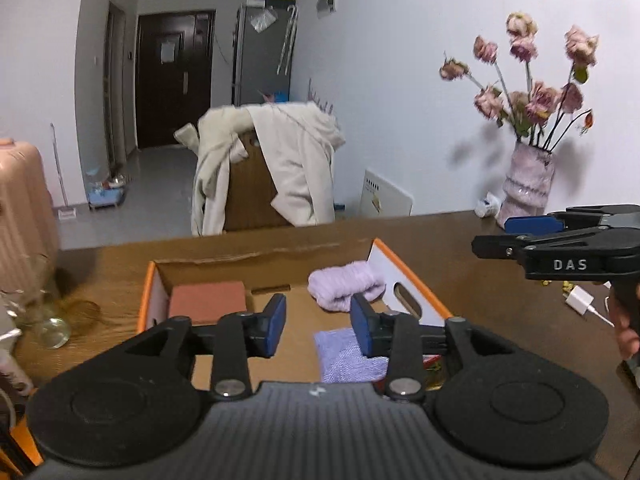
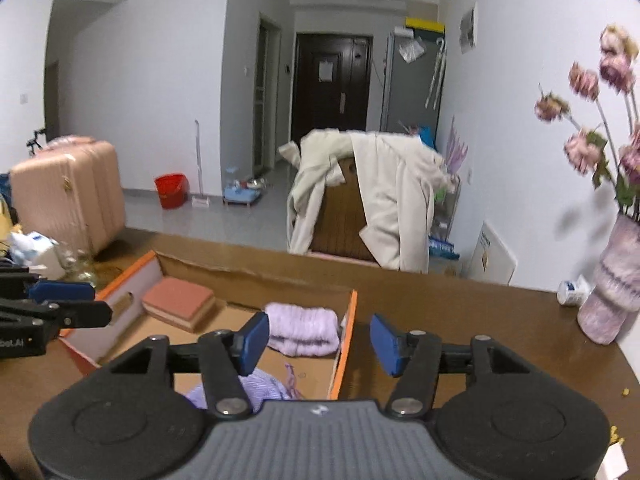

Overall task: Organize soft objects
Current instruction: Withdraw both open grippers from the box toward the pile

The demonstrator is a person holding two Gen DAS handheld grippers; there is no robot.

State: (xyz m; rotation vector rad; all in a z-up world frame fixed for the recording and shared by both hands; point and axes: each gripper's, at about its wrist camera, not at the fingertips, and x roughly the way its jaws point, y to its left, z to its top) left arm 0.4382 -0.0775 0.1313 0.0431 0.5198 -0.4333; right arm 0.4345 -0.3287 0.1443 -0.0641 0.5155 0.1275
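An open cardboard box with orange edges [image 1: 146, 292] [image 2: 346, 344] lies on the wooden table. Inside it are a folded terracotta cloth [image 1: 208, 302] [image 2: 180, 300], a rolled fluffy lilac towel [image 1: 344, 284] [image 2: 304, 328] and, at the near end, a purple cloth [image 1: 340, 356] [image 2: 264, 390]. My left gripper [image 1: 320, 322] hovers over the box, open, with nothing between its blue pads. My right gripper [image 2: 320, 342] hangs open and empty above the box's right wall. Each gripper shows at the edge of the other's view: right gripper [image 1: 496, 236], left gripper [image 2: 92, 302].
A pink vase of dried roses [image 1: 528, 188] [image 2: 612, 292] stands at the table's right, with a small white bottle [image 2: 572, 290] beside it. A white charger [image 1: 580, 302] lies right of the box, glass jars [image 1: 52, 328] left. Behind the table stands a chair draped with a beige coat [image 1: 276, 168].
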